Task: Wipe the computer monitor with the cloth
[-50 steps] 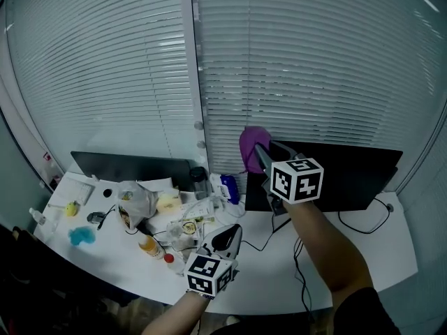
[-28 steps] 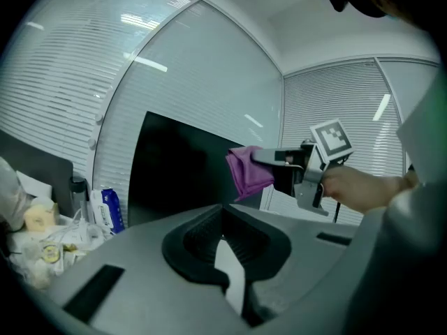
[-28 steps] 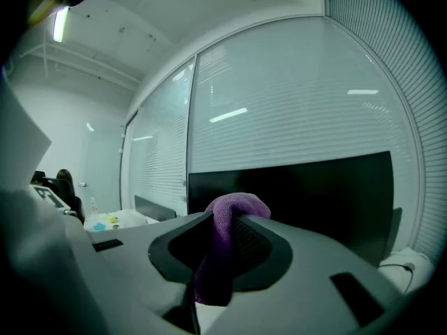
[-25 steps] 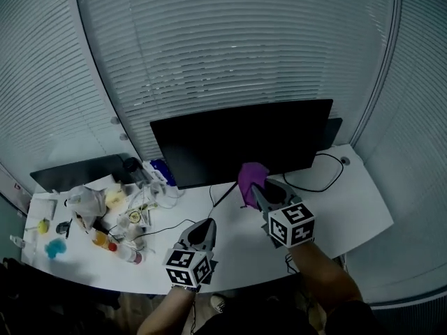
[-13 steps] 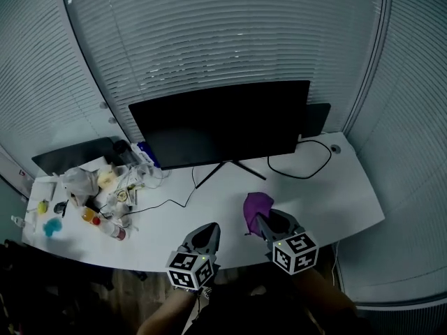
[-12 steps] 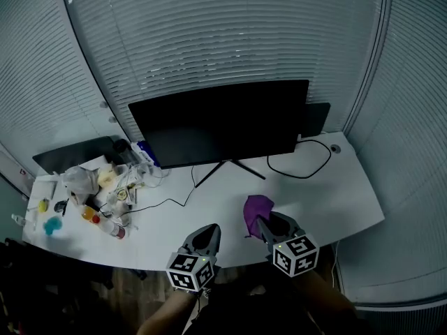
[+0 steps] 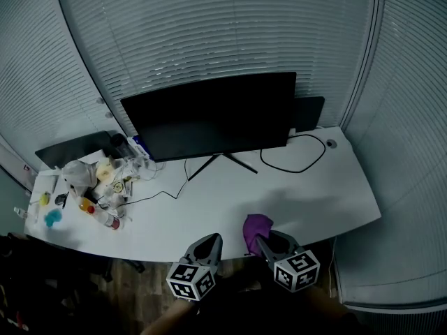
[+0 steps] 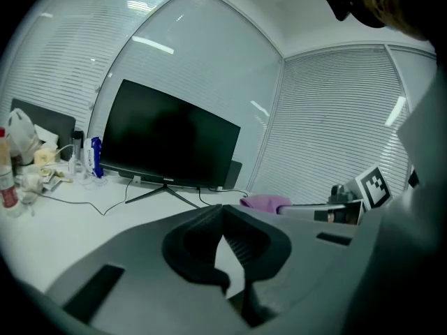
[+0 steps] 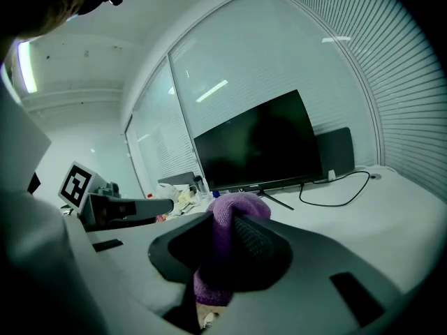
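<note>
The black computer monitor (image 7: 209, 114) stands on its stand at the back of the white desk (image 7: 209, 201), screen dark. My right gripper (image 7: 262, 239) hangs over the desk's near edge, well short of the monitor, shut on a purple cloth (image 7: 255, 226). In the right gripper view the cloth (image 9: 225, 241) bulges up between the jaws, with the monitor (image 9: 257, 145) far ahead. My left gripper (image 7: 207, 245) is beside it to the left, shut on nothing. From the left gripper view, its tips (image 8: 223, 211) meet, and the cloth (image 8: 265, 202) and monitor (image 8: 167, 142) show beyond.
Bottles, a bag and small clutter (image 7: 98, 183) crowd the desk's left end by a second dark screen (image 7: 70, 149). A black cable (image 7: 293, 160) loops right of the monitor stand, near a dark box (image 7: 309, 113). Window blinds (image 7: 209, 33) close the back.
My right gripper has drawn the purple cloth back from the monitor's upper left edge to the desk's near edge. The view has pulled away from the desk; the left gripper stays low.
</note>
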Demonstrator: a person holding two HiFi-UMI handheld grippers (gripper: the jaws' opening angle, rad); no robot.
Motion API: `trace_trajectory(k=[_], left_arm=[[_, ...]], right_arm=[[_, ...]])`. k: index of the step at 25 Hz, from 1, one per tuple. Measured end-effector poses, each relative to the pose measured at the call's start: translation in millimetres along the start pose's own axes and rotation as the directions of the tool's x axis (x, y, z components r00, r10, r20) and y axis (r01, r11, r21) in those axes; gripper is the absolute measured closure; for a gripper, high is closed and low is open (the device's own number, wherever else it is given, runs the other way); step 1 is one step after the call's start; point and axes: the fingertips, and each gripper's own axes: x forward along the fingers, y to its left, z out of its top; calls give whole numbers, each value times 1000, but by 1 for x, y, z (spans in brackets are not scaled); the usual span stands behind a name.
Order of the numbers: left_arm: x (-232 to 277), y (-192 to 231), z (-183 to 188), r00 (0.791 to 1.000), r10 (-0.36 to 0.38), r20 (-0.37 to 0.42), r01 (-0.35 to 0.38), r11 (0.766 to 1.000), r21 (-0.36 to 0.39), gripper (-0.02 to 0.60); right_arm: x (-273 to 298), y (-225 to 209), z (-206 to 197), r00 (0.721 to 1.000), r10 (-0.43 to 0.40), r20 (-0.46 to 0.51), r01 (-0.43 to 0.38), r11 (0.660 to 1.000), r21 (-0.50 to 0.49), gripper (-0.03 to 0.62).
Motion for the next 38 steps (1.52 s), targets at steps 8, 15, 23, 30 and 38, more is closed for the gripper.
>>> trace_trajectory(k=[8, 15, 23, 30, 38], left_arm=[[1, -23, -18, 1000, -8, -23, 7, 1000, -11, 577], [-5, -26, -21, 999, -14, -30, 15, 1000, 7, 577], [-13, -16, -20, 1000, -8, -29, 8, 1000, 9, 577], [-11, -14, -19, 999, -20, -34, 21, 1000, 11, 577], [-5, -17, -19, 998, -38, -42, 39, 999, 9, 577]], right_arm=[[-14, 6, -14, 999, 22, -23, -22, 1000, -17, 505], [-14, 13, -17, 999, 37, -24, -37, 999, 1, 505], [-4, 23, -19, 998, 49, -32, -49, 999, 6, 505], [0, 24, -18, 999, 45, -30, -45, 999, 4, 505], [-2, 20, -17, 999, 33, -30, -32, 999, 10, 505]])
